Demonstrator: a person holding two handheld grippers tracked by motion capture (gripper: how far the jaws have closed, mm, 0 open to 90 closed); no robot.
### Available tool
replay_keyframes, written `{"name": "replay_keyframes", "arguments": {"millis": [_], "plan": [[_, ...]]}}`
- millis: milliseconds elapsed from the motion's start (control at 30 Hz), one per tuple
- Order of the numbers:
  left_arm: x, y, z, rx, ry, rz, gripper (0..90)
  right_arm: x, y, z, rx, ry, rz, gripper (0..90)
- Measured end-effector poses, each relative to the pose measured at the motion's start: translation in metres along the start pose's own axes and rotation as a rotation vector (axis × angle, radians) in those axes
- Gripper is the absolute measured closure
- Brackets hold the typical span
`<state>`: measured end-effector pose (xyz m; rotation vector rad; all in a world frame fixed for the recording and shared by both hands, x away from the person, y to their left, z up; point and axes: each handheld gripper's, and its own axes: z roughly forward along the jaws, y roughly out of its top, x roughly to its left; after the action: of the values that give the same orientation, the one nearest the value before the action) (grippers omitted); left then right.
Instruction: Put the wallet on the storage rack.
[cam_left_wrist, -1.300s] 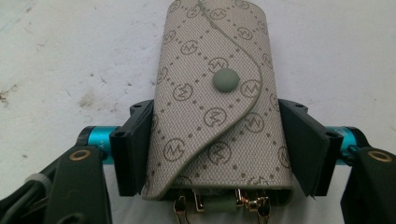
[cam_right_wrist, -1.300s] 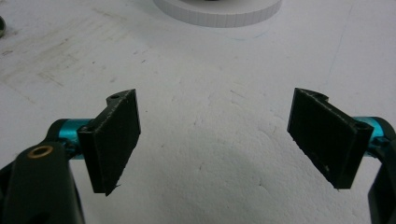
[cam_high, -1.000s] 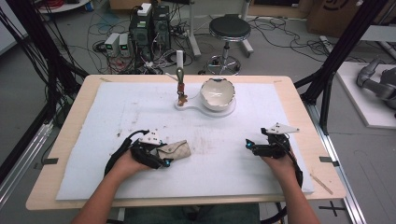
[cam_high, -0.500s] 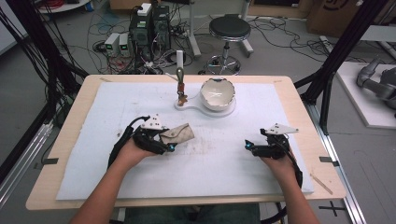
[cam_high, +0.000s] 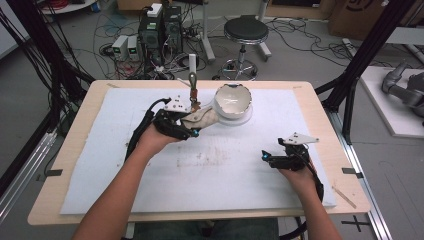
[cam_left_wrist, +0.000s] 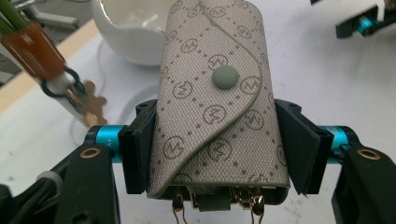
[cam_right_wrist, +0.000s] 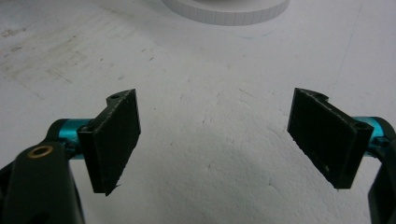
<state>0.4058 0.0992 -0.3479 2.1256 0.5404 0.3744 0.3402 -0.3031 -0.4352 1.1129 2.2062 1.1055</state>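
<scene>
**Key pouch held near the bowl, right hand idle**

Table (cam_high: 75, 200): wooden top, covered almost edge to edge by a white mat (cam_high: 210, 190), scuffed near its middle.

Bowl (cam_high: 232, 100): white, sits on a round white base at the far middle of the mat. Just to its left stands a small stand (cam_high: 193, 82) with a key tag hanging from it; in the left gripper view the orange tag (cam_left_wrist: 39, 51) and its ring show at the upper left.

Your left gripper (cam_high: 187, 127): up off the mat, just left of the bowl, jaws clamped on the two long sides of the key pouch (cam_left_wrist: 217, 102). The pouch is grey patterned fabric, flap closed with a round snap, its free end pointing toward the bowl. Metal hooks peek out at its near end.

Your right gripper (cam_high: 267, 157): low over the mat at the right, well apart from the pouch. Its jaws stand wide apart with only bare mat between them.
</scene>
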Motion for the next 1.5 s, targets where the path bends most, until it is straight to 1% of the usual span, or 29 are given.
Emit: {"name": "replay_keyframes", "arguments": {"millis": [67,167,233,300,367,467,533,600,833,900,1033,1100,1200,1333,1367,1500], "plan": [[0.003,0.008,0.001,-0.007,0.013,0.003,36.0,0.0,0.0,0.0,-0.001,0.0,0.001,17.4],[0.008,0.021,0.004,0.001,0.026,0.013,36.0,0.0,0.0,0.001,-0.001,0.001,0.003,17.4],[0.011,0.028,0.006,-0.002,0.031,0.008,36.0,-0.001,0.0,0.001,-0.002,0.002,0.001,17.4],[0.014,0.036,0.01,0.0,0.038,0.017,36.0,-0.001,0.0,0.001,-0.003,0.001,0.003,17.4],[0.016,0.042,0.014,0.0,0.039,0.011,36.0,-0.001,0.0,0.001,-0.004,0.002,0.006,17.4],[0.018,0.049,0.021,0.008,0.044,0.015,36.0,-0.001,0.0,0.0,-0.002,0.003,0.005,17.4],[0.02,0.051,0.027,0.002,0.045,0.002,36.0,-0.001,0.0,0.0,-0.001,0.002,0.006,17.4],[0.021,0.052,0.034,0.012,0.041,-0.002,36.0,-0.001,0.0,0.0,-0.001,0.003,0.007,17.4],[0.023,0.063,0.059,0.034,0.041,0.0,35.9,-0.002,0.0,0.001,0.004,0.005,0.01,17.4],[0.025,0.066,0.065,0.038,0.042,-0.008,35.9,-0.002,0.0,0.001,0.002,0.005,0.011,17.4],[0.028,0.072,0.077,0.054,0.05,-0.012,35.8,-0.003,-0.001,0.002,0.005,0.005,0.007,17.4],[0.03,0.074,0.082,0.061,0.05,-0.013,35.8,-0.002,-0.001,0.002,0.005,0.006,0.015,17.4],[0.031,0.075,0.091,0.065,0.042,-0.021,35.8,-0.003,-0.001,0.002,0.009,0.004,0.01,17.4],[0.033,0.074,0.103,0.102,0.051,-0.032,35.7,-0.004,-0.002,0.002,0.008,0.006,0.013,17.4],[0.033,0.075,0.105,0.11,0.05,-0.026,35.7,-0.004,-0.002,0.003,0.009,0.005,0.012,17.4],[0.032,0.075,0.116,0.131,0.057,-0.027,35.6,-0.003,-0.002,0.004,0.011,0.008,0.015,17.4]]}}
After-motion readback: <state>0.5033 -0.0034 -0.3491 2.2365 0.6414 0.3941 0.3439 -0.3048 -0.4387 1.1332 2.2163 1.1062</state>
